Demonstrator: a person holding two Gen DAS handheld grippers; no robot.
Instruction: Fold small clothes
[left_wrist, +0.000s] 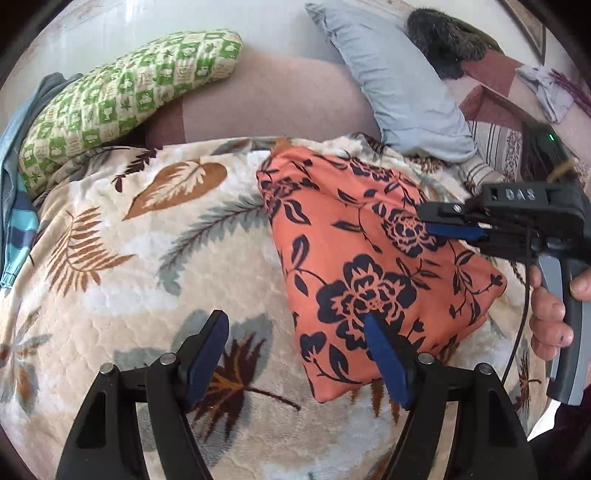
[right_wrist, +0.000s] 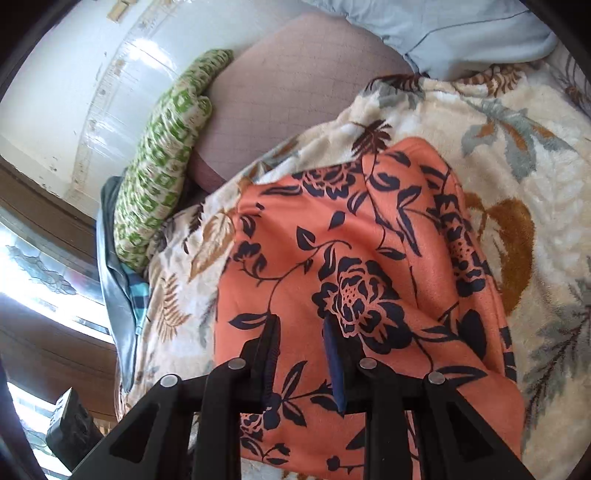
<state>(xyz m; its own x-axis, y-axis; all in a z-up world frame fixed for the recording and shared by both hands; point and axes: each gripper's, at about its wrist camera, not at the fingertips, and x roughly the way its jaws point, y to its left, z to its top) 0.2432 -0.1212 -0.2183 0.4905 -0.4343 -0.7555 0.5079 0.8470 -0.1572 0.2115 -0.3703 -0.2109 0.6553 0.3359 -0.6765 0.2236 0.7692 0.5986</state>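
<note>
A folded orange cloth with dark blue flowers (left_wrist: 369, 258) (right_wrist: 369, 258) lies flat on a cream blanket with a leaf print (left_wrist: 147, 295) (right_wrist: 517, 129). My left gripper (left_wrist: 293, 321) is open wide just above the blanket. Its right fingertip (left_wrist: 373, 328) stands over the cloth's near left edge, and nothing is between the jaws. My right gripper (right_wrist: 301, 321) (left_wrist: 443, 221) hovers over the cloth's right part. Its jaws stand a little apart, and the cloth lies flat beneath them, not pinched. A person's hand (left_wrist: 550, 317) holds the right gripper's handle.
A green-and-cream checked pillow (left_wrist: 122, 92) (right_wrist: 166, 173) lies at the far left and a pale blue pillow (left_wrist: 399, 85) (right_wrist: 461, 29) behind the cloth. Striped blue clothing (left_wrist: 18, 229) is piled at the left edge. A dark furry thing (left_wrist: 443, 40) sits at the back right.
</note>
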